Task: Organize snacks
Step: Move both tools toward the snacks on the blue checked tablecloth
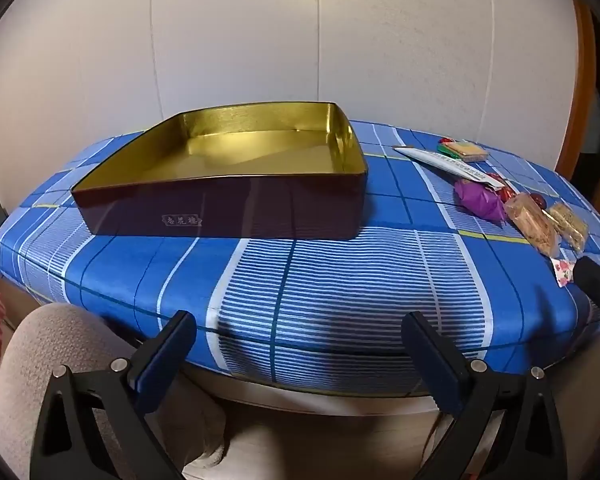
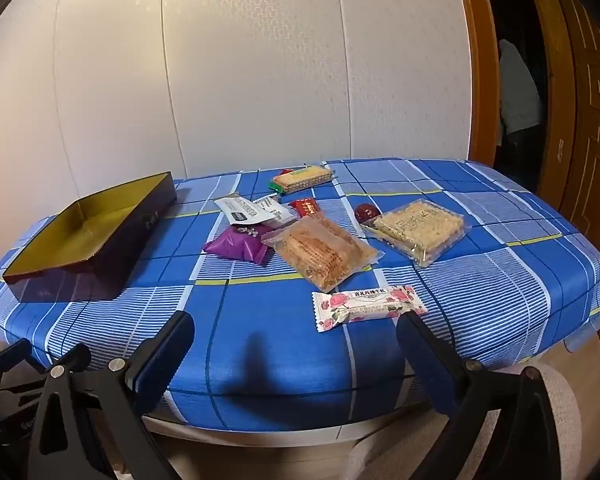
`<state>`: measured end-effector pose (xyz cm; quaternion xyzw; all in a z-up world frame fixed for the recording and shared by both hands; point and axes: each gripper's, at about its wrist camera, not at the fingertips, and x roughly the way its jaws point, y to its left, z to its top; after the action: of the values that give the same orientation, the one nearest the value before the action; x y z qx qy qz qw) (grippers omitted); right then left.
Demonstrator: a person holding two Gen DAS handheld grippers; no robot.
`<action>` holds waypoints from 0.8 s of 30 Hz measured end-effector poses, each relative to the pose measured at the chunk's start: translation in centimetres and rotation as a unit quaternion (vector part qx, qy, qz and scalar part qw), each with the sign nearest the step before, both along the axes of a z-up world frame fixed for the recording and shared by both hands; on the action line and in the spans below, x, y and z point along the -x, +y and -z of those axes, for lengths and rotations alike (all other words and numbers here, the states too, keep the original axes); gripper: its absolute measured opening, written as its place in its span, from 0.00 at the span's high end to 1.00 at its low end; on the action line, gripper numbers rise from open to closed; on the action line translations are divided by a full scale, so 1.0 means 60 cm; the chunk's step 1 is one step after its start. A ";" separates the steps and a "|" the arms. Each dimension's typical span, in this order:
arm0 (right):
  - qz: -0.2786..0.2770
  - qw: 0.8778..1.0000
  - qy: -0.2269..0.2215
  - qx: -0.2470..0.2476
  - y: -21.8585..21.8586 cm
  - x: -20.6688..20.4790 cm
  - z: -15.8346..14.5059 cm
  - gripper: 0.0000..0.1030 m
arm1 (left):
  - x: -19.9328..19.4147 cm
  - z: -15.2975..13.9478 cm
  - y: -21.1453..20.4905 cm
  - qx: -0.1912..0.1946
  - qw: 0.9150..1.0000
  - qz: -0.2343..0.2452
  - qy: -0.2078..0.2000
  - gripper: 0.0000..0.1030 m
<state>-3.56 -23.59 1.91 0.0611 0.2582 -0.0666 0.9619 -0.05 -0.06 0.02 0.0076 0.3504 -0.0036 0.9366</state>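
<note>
A dark tin box [image 1: 228,208] with a gold, empty inside stands on the blue checked tablecloth [image 1: 320,280]; it also shows at the left in the right wrist view [image 2: 96,240]. Several wrapped snacks lie to its right: a rose-print bar [image 2: 368,306], a clear-wrapped pastry [image 2: 324,254], a clear-wrapped cracker block [image 2: 418,228], a purple packet [image 2: 238,244], a white packet [image 2: 252,210], a biscuit pack [image 2: 304,178]. My left gripper [image 1: 300,334] is open at the table's front edge, before the box. My right gripper [image 2: 296,334] is open just short of the rose-print bar.
A small red packet [image 2: 306,206] and a dark red round sweet [image 2: 366,212] lie among the snacks. A white panelled wall [image 2: 260,80] runs behind the table. A wooden door frame [image 2: 480,80] stands at the right. My knee [image 1: 60,344] is below the table edge.
</note>
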 end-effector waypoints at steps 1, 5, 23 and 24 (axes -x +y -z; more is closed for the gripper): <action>0.000 1.000 0.000 -0.001 -0.001 0.000 0.000 0.00 | 0.001 -0.001 -0.001 -0.002 1.000 0.002 -0.002 0.00; 0.001 1.000 -0.002 -0.002 -0.001 0.002 -0.001 0.00 | 0.006 -0.003 -0.002 -0.005 1.000 0.010 -0.009 0.00; 0.032 0.999 0.004 -0.023 -0.034 0.003 0.001 0.00 | 0.005 -0.002 0.000 -0.001 1.000 0.008 0.002 0.00; 0.037 0.999 0.007 -0.030 -0.042 0.004 0.003 0.00 | 0.005 -0.001 0.000 -0.001 1.000 0.007 0.001 0.00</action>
<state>-3.79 -26.13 1.75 0.0990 0.2641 -0.0949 0.9547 -0.34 -0.09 0.09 0.0108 0.3515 -0.0101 0.9361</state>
